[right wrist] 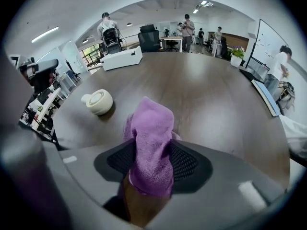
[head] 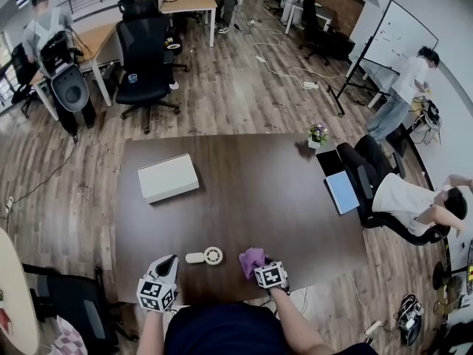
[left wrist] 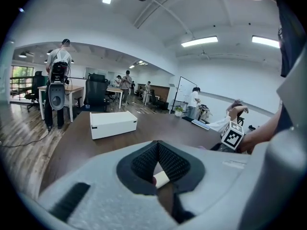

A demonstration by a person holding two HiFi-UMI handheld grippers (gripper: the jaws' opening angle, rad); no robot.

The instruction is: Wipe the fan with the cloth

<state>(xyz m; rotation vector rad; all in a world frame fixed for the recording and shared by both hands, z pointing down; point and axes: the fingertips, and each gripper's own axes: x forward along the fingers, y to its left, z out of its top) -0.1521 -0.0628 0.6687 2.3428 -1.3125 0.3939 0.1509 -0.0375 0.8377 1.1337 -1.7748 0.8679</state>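
From the head view, a brown worktop (head: 244, 198) holds a small white fan (head: 207, 257) lying flat near the front edge. A purple cloth (head: 252, 259) sits just right of the fan, at the tip of the right gripper (head: 260, 266). The left gripper (head: 167, 263) is just left of the fan. Each gripper has a cube with black and white squares on it, and there are no words on them. A white box (head: 168, 177) lies farther back. In the left gripper view, the fingers (left wrist: 144, 162) are pressed together with nothing in them. The white box (left wrist: 113, 123) is ahead, and the right gripper's cube (left wrist: 232, 134) is off to the right. In the right gripper view, the fingers (right wrist: 189, 164) are spread wide. The purple cloth (right wrist: 151, 138) stands bunched up between them. The fan (right wrist: 98, 101) lies on the worktop, up and to the left of the cloth and apart from it.
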